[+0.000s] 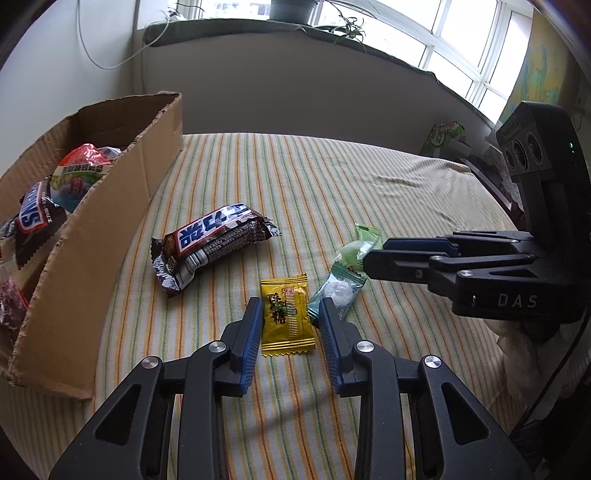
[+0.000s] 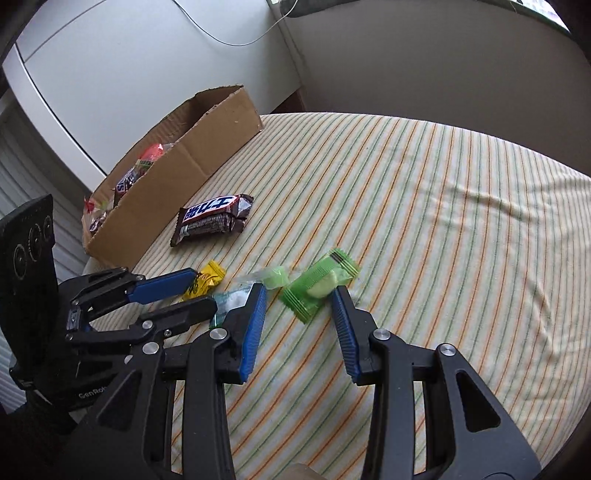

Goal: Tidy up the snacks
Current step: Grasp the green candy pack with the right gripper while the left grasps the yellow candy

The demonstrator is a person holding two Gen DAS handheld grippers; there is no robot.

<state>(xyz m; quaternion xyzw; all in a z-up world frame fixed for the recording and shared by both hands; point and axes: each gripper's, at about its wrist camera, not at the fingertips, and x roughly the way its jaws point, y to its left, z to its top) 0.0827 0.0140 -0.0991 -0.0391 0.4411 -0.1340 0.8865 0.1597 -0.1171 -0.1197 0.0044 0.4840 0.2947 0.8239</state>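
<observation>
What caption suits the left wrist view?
Left hand-held gripper straddles a yellow candy beside a cardboard box of snacks.

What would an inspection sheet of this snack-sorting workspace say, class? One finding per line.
Surface: striped cloth, lightly wrinkled.
Job's things: open brown cardboard box holding snacks; brown chocolate bar, yellow candy packet, teal sachet and green pouch loose on cloth.
Clutter: green carton at far edge.
Grippers: left gripper open around yellow packet; right gripper open astride green pouch.
Cables: white cord on wall.
Surroundings: window, plants.
</observation>
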